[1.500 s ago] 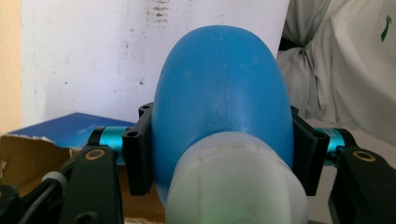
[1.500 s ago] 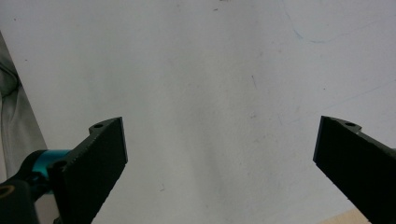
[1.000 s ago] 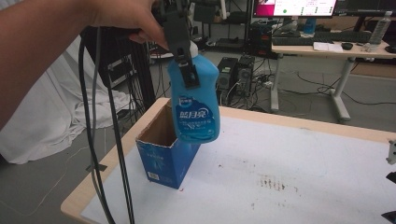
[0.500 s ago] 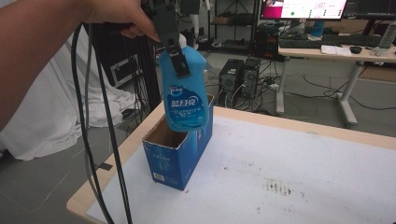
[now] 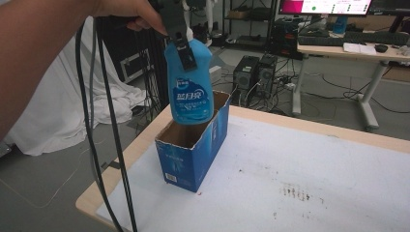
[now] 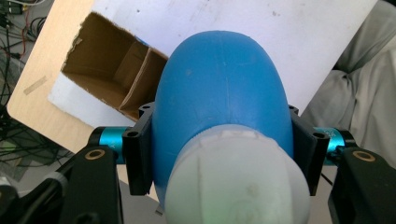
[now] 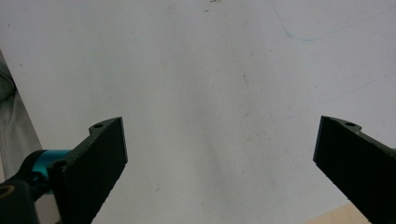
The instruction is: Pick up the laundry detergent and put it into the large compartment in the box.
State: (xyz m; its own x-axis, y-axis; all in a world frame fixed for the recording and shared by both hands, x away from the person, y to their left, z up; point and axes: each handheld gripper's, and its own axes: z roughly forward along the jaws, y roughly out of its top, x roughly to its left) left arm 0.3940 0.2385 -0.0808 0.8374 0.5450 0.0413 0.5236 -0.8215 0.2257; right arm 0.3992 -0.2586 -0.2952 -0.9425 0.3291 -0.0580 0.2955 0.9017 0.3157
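The high view looks down across the table (image 5: 309,159); both claw views face it closely from above.

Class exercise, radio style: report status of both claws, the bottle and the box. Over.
Left claw shut on blue bottle, held upright above open box. Right claw open over bare table. Nothing blocking the box opening. Over.

My table (image 5: 145,145), a pale wooden top with rounded corners, carries a white sheet (image 5: 309,174) that covers nearly all of it, marked with dark brown specks and faint scuffs. An open blue cardboard box (image 5: 193,154) stands upright on the sheet near the table's left edge, its brown inside split by a divider.
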